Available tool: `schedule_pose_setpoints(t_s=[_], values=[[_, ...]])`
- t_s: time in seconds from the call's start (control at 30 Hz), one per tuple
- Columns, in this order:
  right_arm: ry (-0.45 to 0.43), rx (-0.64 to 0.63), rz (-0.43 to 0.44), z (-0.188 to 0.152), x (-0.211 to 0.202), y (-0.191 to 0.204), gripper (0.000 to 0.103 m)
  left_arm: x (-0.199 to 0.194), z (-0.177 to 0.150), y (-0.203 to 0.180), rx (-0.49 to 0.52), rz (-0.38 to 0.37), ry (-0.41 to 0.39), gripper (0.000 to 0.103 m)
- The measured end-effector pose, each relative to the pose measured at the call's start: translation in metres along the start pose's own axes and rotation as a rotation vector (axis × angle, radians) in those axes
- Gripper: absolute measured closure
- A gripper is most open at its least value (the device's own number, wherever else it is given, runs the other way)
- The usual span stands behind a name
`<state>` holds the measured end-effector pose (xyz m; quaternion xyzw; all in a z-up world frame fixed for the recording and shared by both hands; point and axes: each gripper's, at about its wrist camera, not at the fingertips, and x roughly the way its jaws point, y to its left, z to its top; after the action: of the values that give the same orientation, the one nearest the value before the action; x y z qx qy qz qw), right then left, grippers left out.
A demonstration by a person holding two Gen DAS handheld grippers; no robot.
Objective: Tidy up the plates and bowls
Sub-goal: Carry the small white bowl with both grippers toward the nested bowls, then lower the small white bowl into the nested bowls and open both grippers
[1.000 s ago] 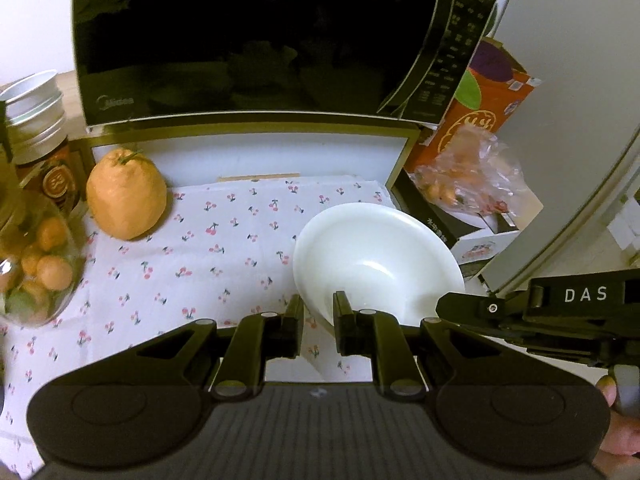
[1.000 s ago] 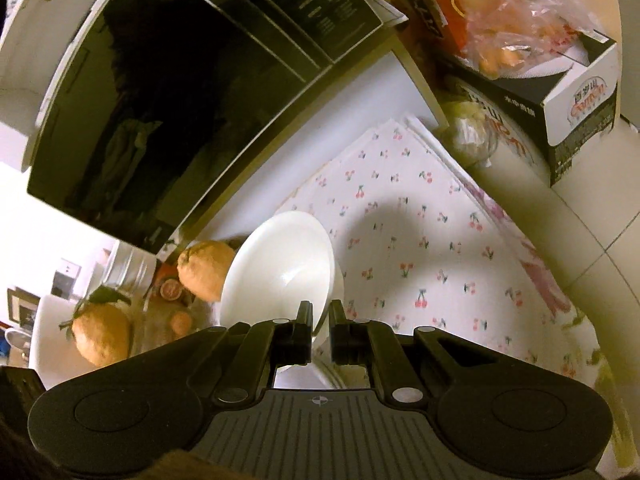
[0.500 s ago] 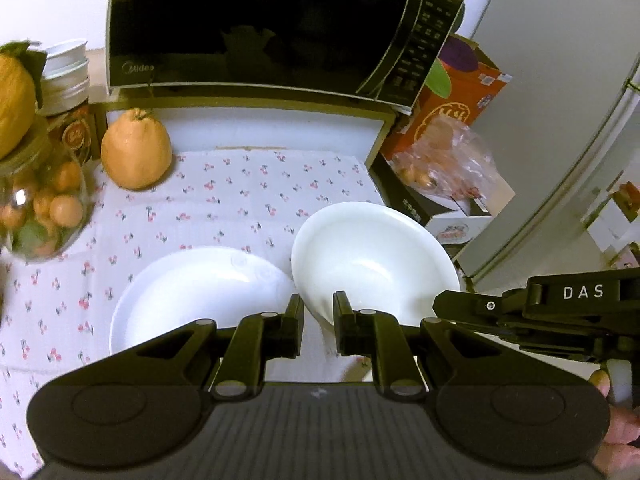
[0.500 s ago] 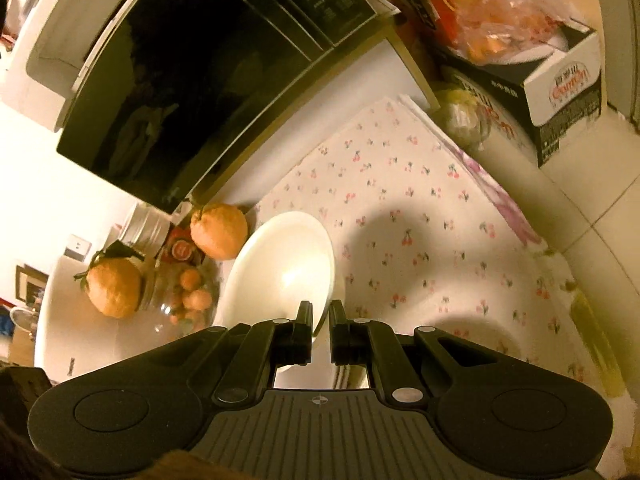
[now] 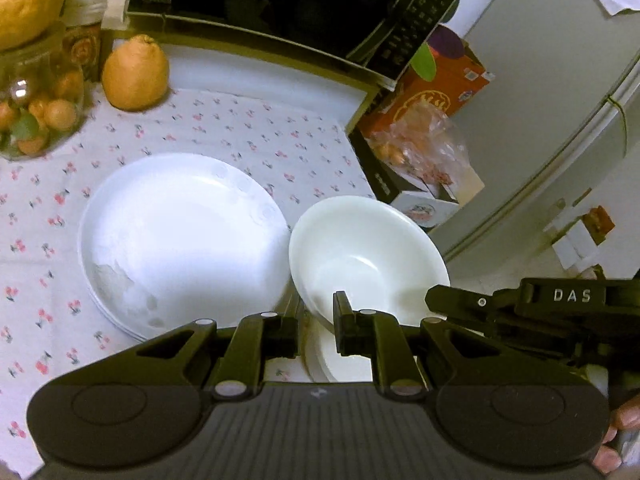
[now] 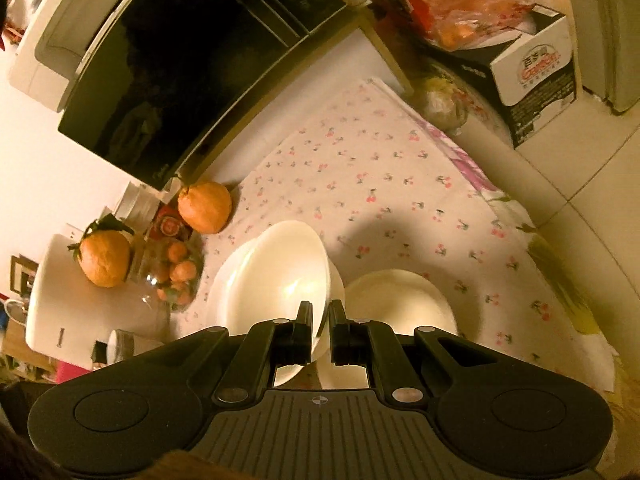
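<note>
Left tool (image 5: 317,322) clamped on a white bowl's (image 5: 366,256) rim, right tool (image 6: 320,330) clamped on another bowl (image 6: 280,276), plate stack (image 5: 180,236) just left of the first bowl, large orange (image 5: 135,73) and microwave (image 5: 280,4) beyond the stack

A black microwave (image 5: 272,4) stands at the back of a cherry-print cloth (image 5: 248,136); a large orange citrus fruit (image 5: 135,73) sits on the cloth just before it; a glass jar of small fruits (image 5: 36,116) stands at the left; an orange carton (image 5: 436,84) and a plastic bag of small fruits (image 5: 420,148) lie right of the microwave; a white printer (image 6: 44,36) tops it.
</note>
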<state>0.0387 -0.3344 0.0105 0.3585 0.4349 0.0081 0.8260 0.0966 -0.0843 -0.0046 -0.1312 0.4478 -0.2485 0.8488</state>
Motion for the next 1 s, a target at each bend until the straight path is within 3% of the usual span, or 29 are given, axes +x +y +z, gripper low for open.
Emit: schedule_pose_setpoints(t_s=[0.23,0.53,1.0], values=[[0.038,-0.054,-0.026,-0.005,-0.001,-0.005,0.093,0.006,-0.009,-0.001,0.005,-0.004,0.023,0.090],[0.094,-0.024,-0.031,-0.007,0.009,-0.018,0.093,0.014,-0.019,-0.006,0.047,0.031,0.043,0.090],[0.113,-0.077,-0.101,-0.009,0.007,-0.021,0.093,0.018,-0.029,-0.014,0.085,0.029,0.072,0.088]])
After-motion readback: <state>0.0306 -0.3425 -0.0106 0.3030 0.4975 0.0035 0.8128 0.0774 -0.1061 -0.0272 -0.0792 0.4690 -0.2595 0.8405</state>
